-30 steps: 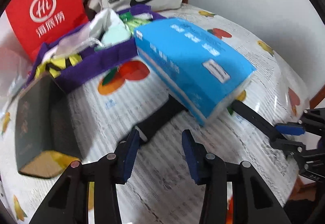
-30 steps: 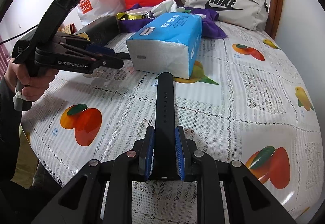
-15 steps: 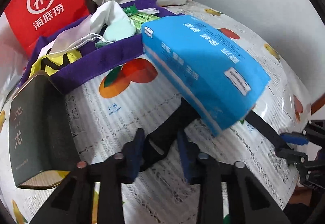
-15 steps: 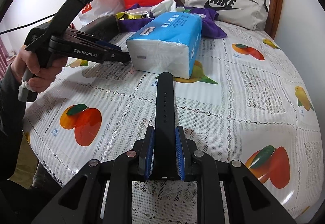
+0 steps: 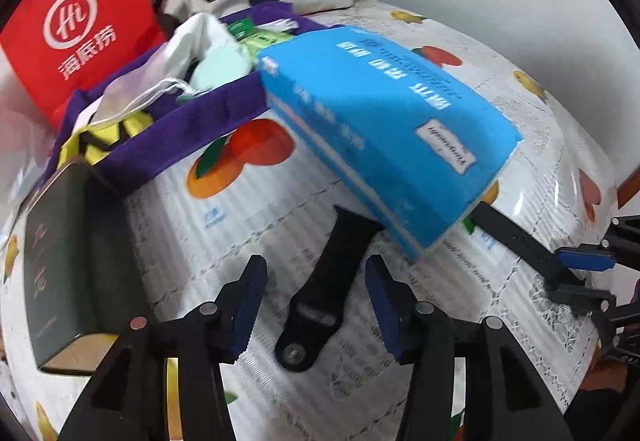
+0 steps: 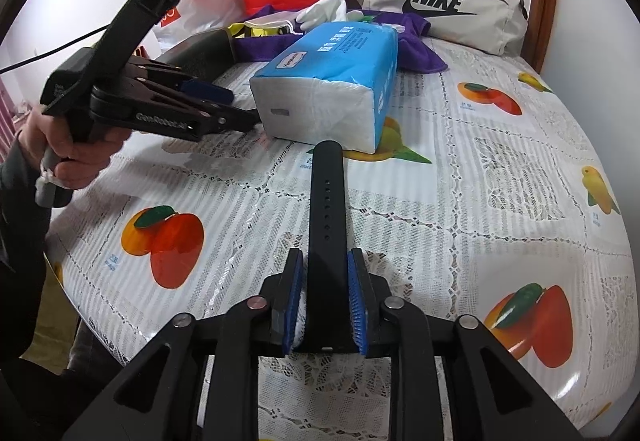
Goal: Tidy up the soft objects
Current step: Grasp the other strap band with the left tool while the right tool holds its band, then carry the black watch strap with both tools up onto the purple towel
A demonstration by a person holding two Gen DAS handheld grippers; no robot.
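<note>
Right tool (image 6: 324, 305) grips black strap (image 6: 326, 201); left tool (image 5: 316, 305) gapes

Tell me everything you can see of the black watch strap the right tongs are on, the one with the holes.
The black strap with holes is a long, flat, matte band, rubbery in look, with a row of small holes down its middle and a rounded far tip. It lies flat on the fruit-print tablecloth, running straight away from the right tongs, whose blue pads press both edges of its near end. Its far tip reaches the blue tissue pack; whether they touch is unclear. The left wrist view shows it passing under that pack's overhanging corner.
</note>
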